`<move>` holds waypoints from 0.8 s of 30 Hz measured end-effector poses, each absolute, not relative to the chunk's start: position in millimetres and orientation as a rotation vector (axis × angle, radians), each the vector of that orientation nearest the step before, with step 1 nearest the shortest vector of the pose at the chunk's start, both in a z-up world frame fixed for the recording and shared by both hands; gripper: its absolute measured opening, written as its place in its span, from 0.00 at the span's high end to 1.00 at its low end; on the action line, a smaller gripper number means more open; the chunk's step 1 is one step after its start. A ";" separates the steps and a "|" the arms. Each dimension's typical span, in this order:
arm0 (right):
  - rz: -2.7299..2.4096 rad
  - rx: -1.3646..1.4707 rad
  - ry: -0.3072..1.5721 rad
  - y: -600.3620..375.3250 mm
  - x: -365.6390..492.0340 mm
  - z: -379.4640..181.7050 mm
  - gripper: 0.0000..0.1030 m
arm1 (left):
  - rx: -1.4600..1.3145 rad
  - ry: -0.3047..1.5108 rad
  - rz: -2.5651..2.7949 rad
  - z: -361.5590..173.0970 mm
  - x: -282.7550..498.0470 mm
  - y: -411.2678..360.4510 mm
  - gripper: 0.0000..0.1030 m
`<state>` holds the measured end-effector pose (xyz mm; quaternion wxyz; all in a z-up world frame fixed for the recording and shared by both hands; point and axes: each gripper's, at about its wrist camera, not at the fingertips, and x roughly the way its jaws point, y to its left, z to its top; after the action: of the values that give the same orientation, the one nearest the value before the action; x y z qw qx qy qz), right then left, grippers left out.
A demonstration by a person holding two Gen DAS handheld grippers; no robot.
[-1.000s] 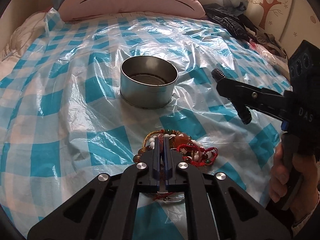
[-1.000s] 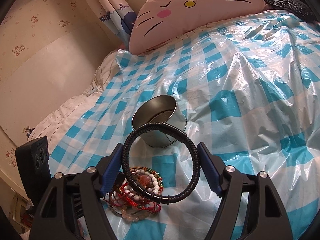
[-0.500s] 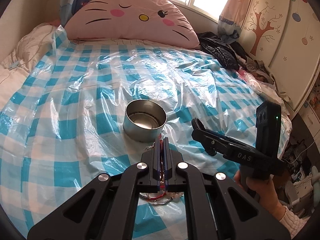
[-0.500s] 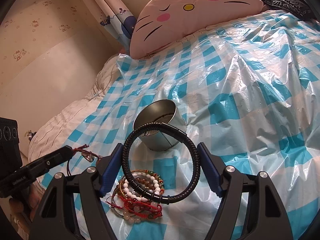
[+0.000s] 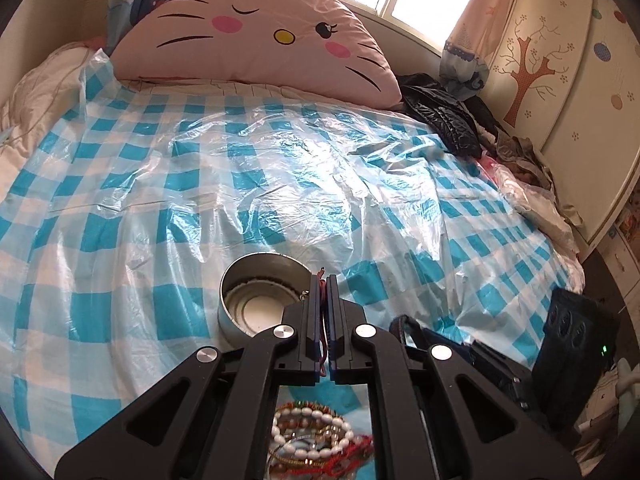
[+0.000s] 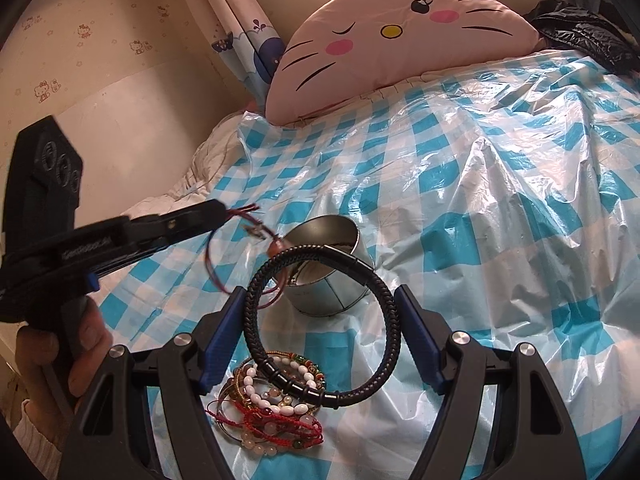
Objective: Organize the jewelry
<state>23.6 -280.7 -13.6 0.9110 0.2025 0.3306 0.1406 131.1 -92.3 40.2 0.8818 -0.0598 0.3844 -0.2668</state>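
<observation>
Red cord bracelet: limp, light; your L gripper pinches its strand; R gripper spans stiff braided bangle, jaws wide; tin ahead.

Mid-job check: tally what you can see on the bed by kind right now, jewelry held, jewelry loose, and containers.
Bracelets held in grippers: 2, a black braided cord bracelet spanning the right gripper, and a thin red string bracelet pinched in the left gripper.
Loose jewelry heaps: 1, the tangled pile of beaded bracelets; single pieces cannot be counted.
Containers: 1, the round silver metal tin.
Total: 4
</observation>
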 end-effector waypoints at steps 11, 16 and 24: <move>0.287 0.345 0.728 -268.9 38.7 -19.2 0.30 | -0.171 0.928 -0.369 -18.9 175.8 -84.7 0.76; 0.301 0.268 0.735 -252.7 58.4 -17.3 0.30 | -0.206 0.763 -0.243 6.5 131.6 -45.6 0.33; 0.321 0.153 0.745 -220.2 112.9 -17.2 0.30 | -0.242 0.706 -0.053 3.4 92.9 -1.3 0.18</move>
<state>112.9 -220.2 -17.2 0.9160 0.0742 0.3622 0.1558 92.9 -1.3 3.4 0.9309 -0.1180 0.3446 -0.0261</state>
